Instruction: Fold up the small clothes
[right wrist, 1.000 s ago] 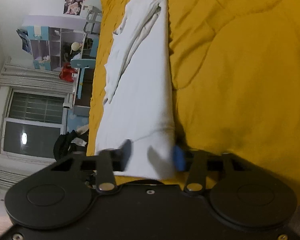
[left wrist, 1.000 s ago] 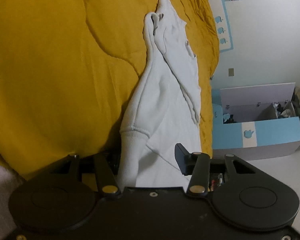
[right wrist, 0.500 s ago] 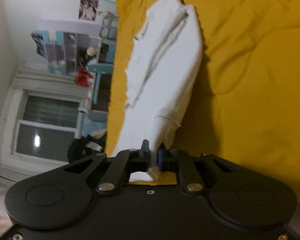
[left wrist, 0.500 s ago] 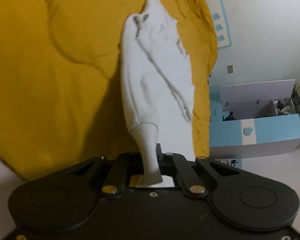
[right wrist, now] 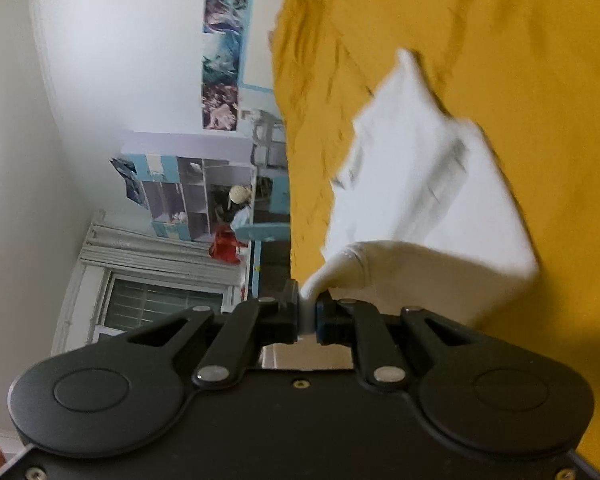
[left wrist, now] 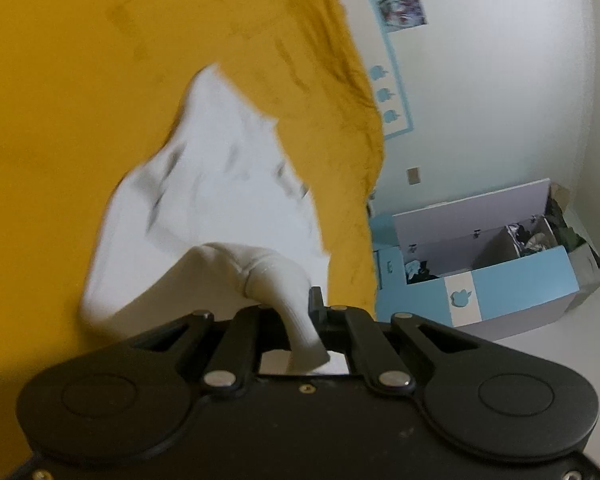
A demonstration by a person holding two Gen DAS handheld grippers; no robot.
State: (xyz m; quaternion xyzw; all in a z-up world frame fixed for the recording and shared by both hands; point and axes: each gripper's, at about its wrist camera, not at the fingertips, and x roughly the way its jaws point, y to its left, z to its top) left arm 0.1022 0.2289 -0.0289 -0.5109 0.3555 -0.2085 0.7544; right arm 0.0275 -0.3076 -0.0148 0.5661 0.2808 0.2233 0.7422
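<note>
Lifted off the quilt (left wrist: 80, 120) since earlier, the garment (left wrist: 220, 184) hangs pinched in both grippers (left wrist: 300, 312) (right wrist: 308, 312); thin bites could slip.

Left gripper (left wrist: 300, 320): low centre of its frame, jaws clamped tight on the ribbed cuff of the white garment (left wrist: 220, 200), linkage arms drawn together.
Right gripper (right wrist: 308, 316): low centre of its frame, pads pinched on a thin edge of that garment, pointing roughly level.
</note>
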